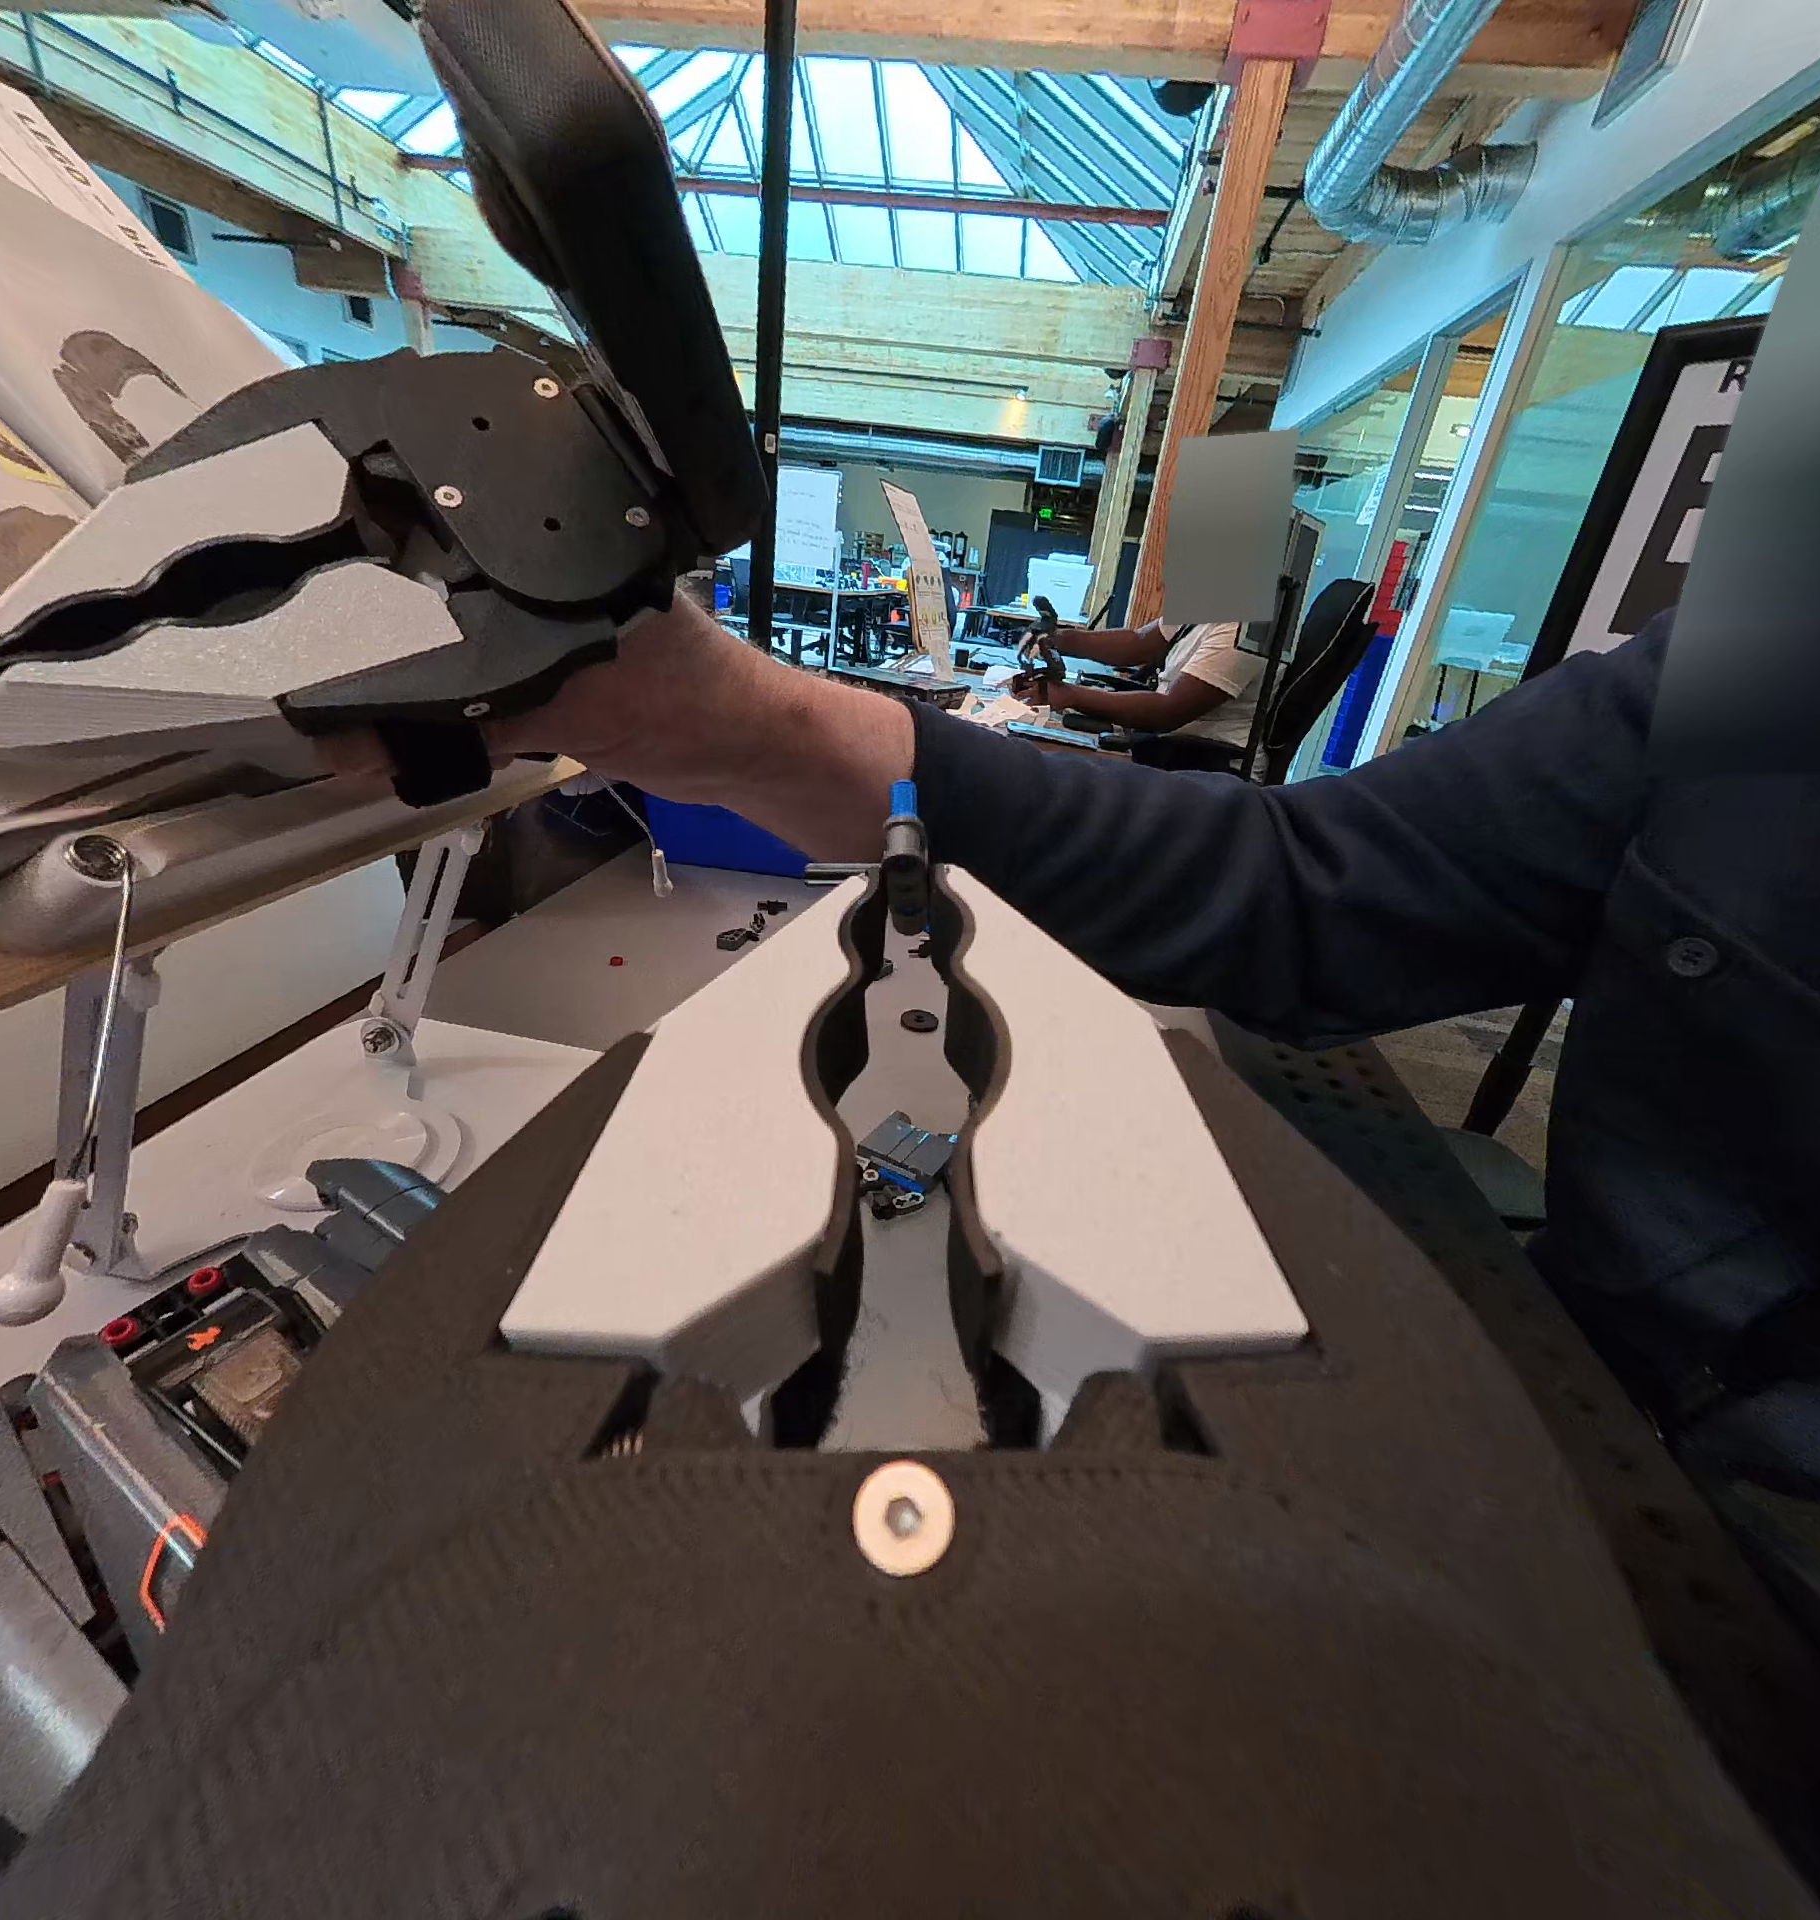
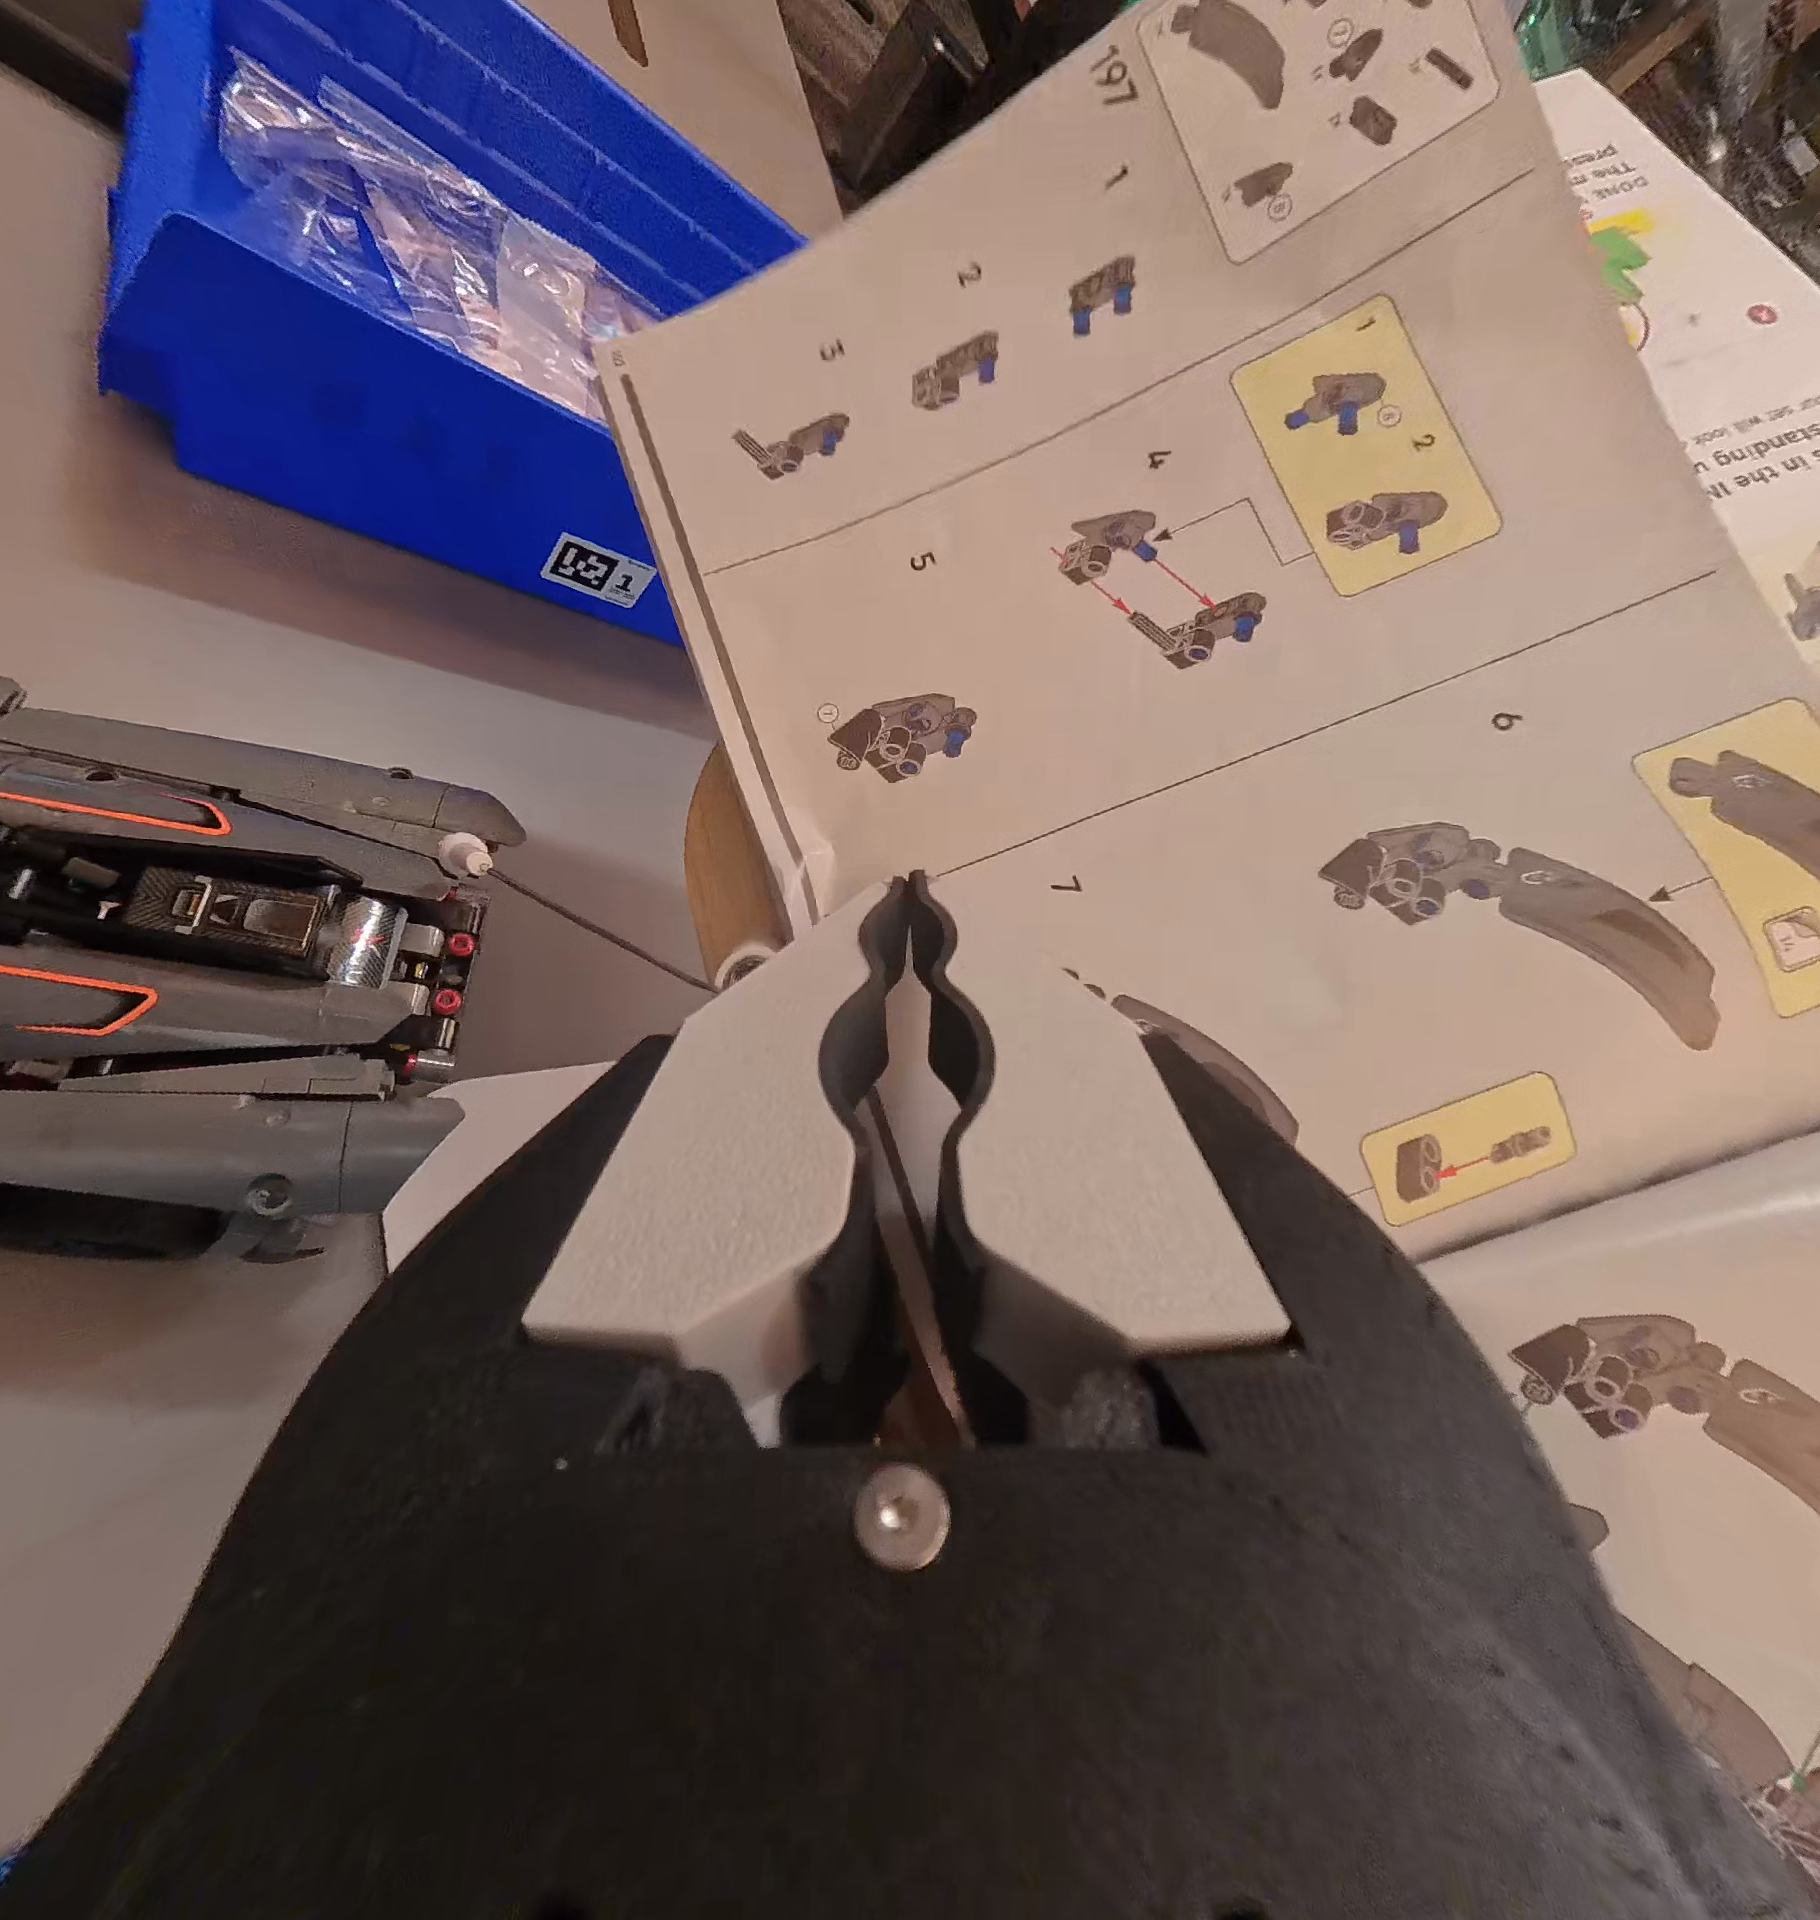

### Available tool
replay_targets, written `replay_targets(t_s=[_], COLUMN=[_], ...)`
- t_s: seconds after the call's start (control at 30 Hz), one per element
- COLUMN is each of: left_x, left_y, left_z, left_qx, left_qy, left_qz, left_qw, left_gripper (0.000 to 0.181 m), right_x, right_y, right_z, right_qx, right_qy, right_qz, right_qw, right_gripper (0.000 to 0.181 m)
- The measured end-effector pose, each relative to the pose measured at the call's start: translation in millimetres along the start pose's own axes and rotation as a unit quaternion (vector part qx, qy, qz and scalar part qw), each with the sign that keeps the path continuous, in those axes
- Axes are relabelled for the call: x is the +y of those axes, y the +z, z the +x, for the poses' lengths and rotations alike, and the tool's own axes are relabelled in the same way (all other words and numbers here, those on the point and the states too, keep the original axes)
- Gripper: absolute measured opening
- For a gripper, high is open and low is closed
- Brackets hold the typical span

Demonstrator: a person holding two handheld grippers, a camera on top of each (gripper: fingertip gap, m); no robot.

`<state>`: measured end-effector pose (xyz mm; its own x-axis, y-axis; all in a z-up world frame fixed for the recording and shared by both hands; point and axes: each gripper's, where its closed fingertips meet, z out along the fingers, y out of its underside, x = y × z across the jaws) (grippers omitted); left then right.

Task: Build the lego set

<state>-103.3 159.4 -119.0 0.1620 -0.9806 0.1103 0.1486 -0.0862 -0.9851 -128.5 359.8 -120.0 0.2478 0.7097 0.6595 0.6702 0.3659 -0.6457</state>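
My left gripper [image 1: 904,896] is shut on a small grey connector with a blue pin [image 1: 903,844], held upright at the fingertips above the white table [image 1: 573,966]. A small grey and blue sub-assembly [image 1: 901,1164] lies on the table under the jaws. My right gripper [image 2: 911,885] is shut on a page edge of the open instruction booklet [image 2: 1197,644]; paper runs between its pads. In the left wrist view its fingers [image 1: 210,644] lie on the booklet at upper left, tips out of frame. The grey and orange lego car [image 2: 210,987] lies left of the booklet and also shows in the left wrist view [image 1: 158,1382].
A blue bin [image 2: 366,343] with plastic bags stands behind the car. The booklet rests on a tilted wooden stand [image 1: 262,831] with white legs. Small loose parts [image 1: 740,935], a black disc [image 1: 921,1019] and a red stud [image 1: 615,961] lie on the table. A person's sleeve [image 1: 1301,883] crosses ahead. Across from one pair of fingers to the other is roughly 20 cm.
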Motion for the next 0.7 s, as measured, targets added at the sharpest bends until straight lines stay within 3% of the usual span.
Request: replay_targets(t_s=[0.27, 0.4, 0.57, 0.7], left_x=[1.5, 2.0, 0.9, -4.7], left_y=[-0.3, -0.4, -1.3, -4.2], left_z=[-1.6, -1.9, -2.1, -0.5], left_qx=[-0.007, -0.008, -0.006, 0.004], left_qy=[0.006, 0.007, 0.003, -0.004], left_qz=[-0.007, -0.008, -0.005, 0.013], left_qw=[1.000, 1.000, 1.000, 1.000], left_gripper=[0.005, 0.005, 0.005, 0.005], right_x=[1.6, -4.3, -26.9, -48.9], right_y=[0.3, -6.2, -34.2, -64.3], right_z=[-0.5, 0.0, -1.6, -21.6], right_qx=[0.006, 0.010, 0.004, -0.045], right_qy=[-0.006, -0.001, 0.027, 0.068], right_qz=[-0.005, 0.008, 0.041, 0.078], right_qw=[1.000, 1.000, 0.999, 0.994], right_gripper=[0.000, 0.011, 0.013, 0.013])
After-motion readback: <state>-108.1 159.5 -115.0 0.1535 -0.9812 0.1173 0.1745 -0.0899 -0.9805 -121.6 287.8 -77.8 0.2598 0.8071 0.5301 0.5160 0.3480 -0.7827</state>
